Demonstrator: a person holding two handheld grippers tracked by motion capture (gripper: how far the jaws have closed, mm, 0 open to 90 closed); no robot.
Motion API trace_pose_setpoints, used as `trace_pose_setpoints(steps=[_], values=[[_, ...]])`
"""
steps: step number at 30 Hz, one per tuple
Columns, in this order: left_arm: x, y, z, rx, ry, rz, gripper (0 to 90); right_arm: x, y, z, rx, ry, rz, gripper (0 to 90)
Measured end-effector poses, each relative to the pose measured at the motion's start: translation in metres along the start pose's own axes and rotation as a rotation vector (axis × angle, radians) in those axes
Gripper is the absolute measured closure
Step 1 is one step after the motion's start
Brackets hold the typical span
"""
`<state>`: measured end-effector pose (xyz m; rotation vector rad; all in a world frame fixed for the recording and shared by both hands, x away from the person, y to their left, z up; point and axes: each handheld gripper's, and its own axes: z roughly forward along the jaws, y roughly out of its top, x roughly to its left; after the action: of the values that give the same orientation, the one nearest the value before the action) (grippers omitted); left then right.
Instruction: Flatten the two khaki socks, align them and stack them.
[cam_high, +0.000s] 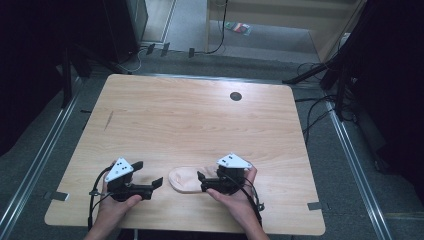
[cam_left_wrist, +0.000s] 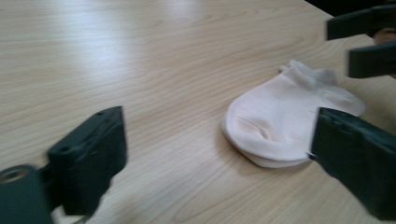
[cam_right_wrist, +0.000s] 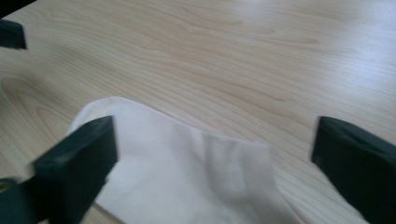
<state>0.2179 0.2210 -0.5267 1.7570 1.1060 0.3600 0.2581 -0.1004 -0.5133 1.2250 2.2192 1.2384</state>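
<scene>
While grippers gape, sock (cam_high: 186, 179) lies flat.

Both hands low at the near edge, jaws spread

The left gripper (cam_high: 150, 181) sits at about 7 o'clock, held from beneath by the left hand (cam_high: 116, 204), jaws wide apart and pointing toward 3 o'clock. The right gripper (cam_high: 201, 182) sits at about 5 o'clock in the right hand (cam_high: 239, 196), jaws parted, pointing toward 9 o'clock.

Light wooden table (cam_high: 190, 115), grey carpet floor (cam_high: 60, 145), black stands, loose cables (cam_high: 315, 107), dim room edges
</scene>
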Motion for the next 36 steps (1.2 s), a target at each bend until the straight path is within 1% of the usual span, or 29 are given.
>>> trace_pose_setpoints(steps=[1,3,5,8,10,12,14,17,19,23,26,28,34,36], values=[[0.004,0.0,-0.002,-0.003,-0.008,-0.013,0.5,-0.003,-0.001,-0.003,-0.003,-0.006,-0.002,0.0],[0.009,0.0,-0.006,-0.012,0.012,-0.022,0.5,-0.008,-0.005,-0.008,-0.009,-0.043,-0.015,0.0],[0.015,0.0,-0.01,-0.023,0.024,-0.029,0.5,-0.015,-0.007,-0.013,-0.019,-0.052,-0.001,0.0],[0.022,-0.001,-0.016,-0.037,0.042,-0.05,0.4,-0.024,-0.009,-0.019,-0.024,-0.082,0.018,0.0],[0.028,-0.002,-0.018,-0.036,0.055,-0.053,0.4,-0.03,-0.011,-0.023,-0.03,-0.097,0.023,0.0],[0.032,-0.003,-0.02,-0.042,0.071,-0.062,0.0,-0.036,-0.013,-0.028,-0.036,-0.104,0.038,0.0],[0.037,-0.004,-0.023,-0.043,0.076,-0.072,0.0,-0.041,-0.014,-0.032,-0.04,-0.115,0.042,0.0],[0.043,-0.006,-0.027,-0.046,0.098,-0.074,0.0,-0.05,-0.017,-0.039,-0.045,-0.138,0.05,0.0],[0.047,-0.008,-0.03,-0.049,0.111,-0.077,0.0,-0.057,-0.02,-0.043,-0.047,-0.154,0.047,0.0],[0.057,-0.012,-0.038,-0.056,0.139,-0.085,0.0,-0.068,-0.026,-0.052,-0.046,-0.185,0.064,0.0],[0.065,-0.015,-0.044,-0.058,0.158,-0.098,0.0,-0.075,-0.031,-0.056,-0.043,-0.203,0.068,0.0],[0.07,-0.016,-0.048,-0.062,0.171,-0.107,0.0,-0.079,-0.034,-0.06,-0.042,-0.21,0.08,0.0],[0.081,-0.022,-0.057,-0.056,0.208,-0.105,0.0,-0.093,-0.042,-0.069,-0.04,-0.245,0.089,0.0],[0.085,-0.024,-0.061,-0.058,0.219,-0.109,0.0,-0.098,-0.045,-0.072,-0.04,-0.252,0.103,0.0]])
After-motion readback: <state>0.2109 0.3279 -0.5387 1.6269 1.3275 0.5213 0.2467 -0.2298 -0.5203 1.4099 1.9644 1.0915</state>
